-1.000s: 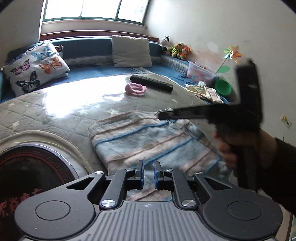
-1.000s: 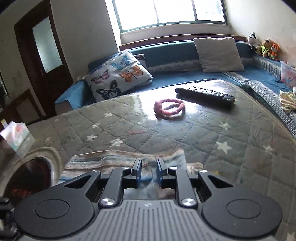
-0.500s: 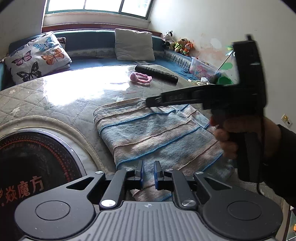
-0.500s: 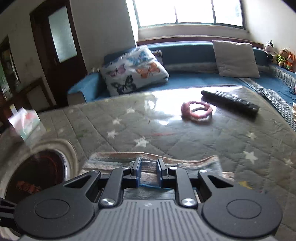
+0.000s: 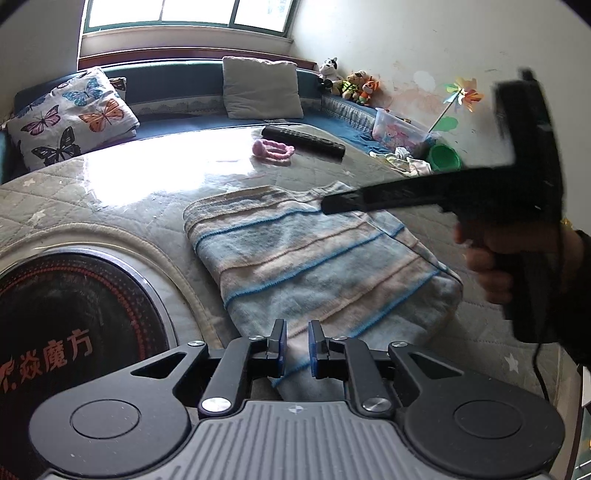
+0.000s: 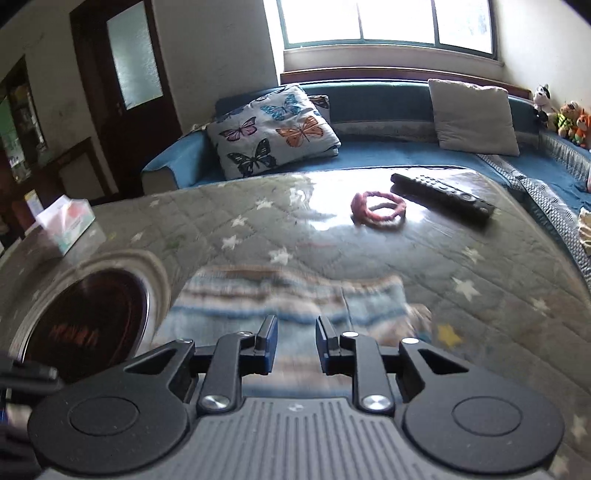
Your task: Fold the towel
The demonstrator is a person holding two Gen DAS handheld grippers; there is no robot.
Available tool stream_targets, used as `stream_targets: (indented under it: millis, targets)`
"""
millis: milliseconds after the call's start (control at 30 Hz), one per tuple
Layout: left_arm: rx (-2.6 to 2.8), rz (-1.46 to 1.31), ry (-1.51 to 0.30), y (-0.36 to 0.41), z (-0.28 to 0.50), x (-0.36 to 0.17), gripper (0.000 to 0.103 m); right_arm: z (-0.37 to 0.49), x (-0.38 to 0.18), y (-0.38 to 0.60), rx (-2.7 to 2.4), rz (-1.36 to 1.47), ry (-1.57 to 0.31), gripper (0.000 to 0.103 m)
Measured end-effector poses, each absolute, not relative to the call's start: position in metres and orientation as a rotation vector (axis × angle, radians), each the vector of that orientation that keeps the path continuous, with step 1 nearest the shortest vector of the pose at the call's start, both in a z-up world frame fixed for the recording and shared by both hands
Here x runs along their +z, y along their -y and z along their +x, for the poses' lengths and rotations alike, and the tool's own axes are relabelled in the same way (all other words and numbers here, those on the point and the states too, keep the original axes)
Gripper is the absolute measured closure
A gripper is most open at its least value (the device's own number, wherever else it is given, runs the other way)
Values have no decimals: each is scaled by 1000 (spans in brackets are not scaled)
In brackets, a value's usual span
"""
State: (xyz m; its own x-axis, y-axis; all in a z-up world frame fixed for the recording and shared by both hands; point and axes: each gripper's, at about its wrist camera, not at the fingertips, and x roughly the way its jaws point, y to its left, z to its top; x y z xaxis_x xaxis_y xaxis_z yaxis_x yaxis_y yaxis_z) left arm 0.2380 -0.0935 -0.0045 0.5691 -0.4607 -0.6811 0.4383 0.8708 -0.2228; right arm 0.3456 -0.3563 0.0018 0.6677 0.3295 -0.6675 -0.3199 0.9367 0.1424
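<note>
Left tongs [image 5: 296, 343]: jaws nearly closed, a narrow gap between them, with the near edge of the towel [image 5: 314, 254] running into that gap; contact with the cloth cannot be confirmed. Right tongs [image 6: 295, 341]: jaws parted with a clear gap, nothing between them, held above the towel [image 6: 288, 295]; in the left view the same tool [image 5: 334, 205] reaches in from the right, gripped by a hand [image 5: 491, 262] in a dark sleeve [image 5: 581, 295].

Towel: blue, cream and tan stripes, folded into a thick rectangle, lying flat on the table [image 5: 122, 206] just ahead of both tongs; blurred in the right view.

Table: grey quilted cover with white stars under a glossy clear sheet.

Hob [image 5: 74, 317]: round, dark, red dotted rings and red lettering, set into the table left of the towel, apart from it.

Tissue box [image 6: 68, 225]: at the table's left edge, right view only.

Ring [image 5: 272, 149]: pink, fuzzy, farther along the table.

Remote [image 5: 303, 141]: black, just beyond the ring, lying aslant.

Sofa [image 6: 369, 155]: blue, behind the table, bearing a butterfly cushion [image 6: 273, 129] and a plain grey cushion [image 6: 474, 116].

Toys [image 5: 347, 83]: plush, grouped at the sofa's far right corner.

Window [image 6: 388, 22]: bright, above the sofa.
</note>
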Motion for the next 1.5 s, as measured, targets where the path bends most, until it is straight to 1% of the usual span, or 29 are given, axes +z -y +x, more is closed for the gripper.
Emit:
stream_targets:
  millis: [200, 333, 433, 533, 733, 900, 933, 1000, 1067, 1133, 1200, 1267, 1333, 1367, 1500]
  targets:
    - [-533, -12, -815, 95, 220, -7, 89, 295, 5, 380, 388, -1, -764, 81]
    - [-534, -3, -818, 97, 212, -10, 89, 272, -3, 387, 379, -41, -776, 81]
    - [-526, 3, -824, 99, 208, -12, 89, 263, -14, 397, 359, -27, -792, 81]
    - [-523, 7, -826, 100, 206, -10, 89, 254, -8, 403, 350, -7, -769, 81]
    - [-510, 12, -832, 103, 202, -12, 85, 251, -18, 405, 336, -10, -764, 80]
    - [-487, 18, -838, 103, 195, -10, 82, 238, -10, 399, 333, -13, -719, 78]
    - [-479, 19, -840, 102, 193, -10, 80, 235, -9, 398, 334, -15, -710, 76]
    - [-464, 21, -843, 100, 189, -11, 79, 228, -8, 396, 332, -28, -694, 64]
    - [-449, 23, -846, 99, 185, -11, 78, 221, -7, 393, 330, -33, -683, 63]
    - [-434, 25, -849, 97, 180, -11, 75, 216, -7, 392, 330, -27, -675, 58]
    - [-419, 27, -851, 95, 176, -11, 75, 210, -6, 390, 332, -15, -666, 49]
    - [-404, 29, -854, 94, 172, -11, 75, 205, -6, 388, 334, -15, -657, 46]
    - [-389, 31, -856, 91, 167, -12, 75, 197, -5, 385, 335, -15, -649, 41]
    - [-381, 33, -855, 90, 165, -12, 75, 194, -5, 384, 336, -15, -644, 36]
    - [-351, 38, -841, 85, 154, -12, 74, 181, -7, 379, 339, -4, -633, 28]
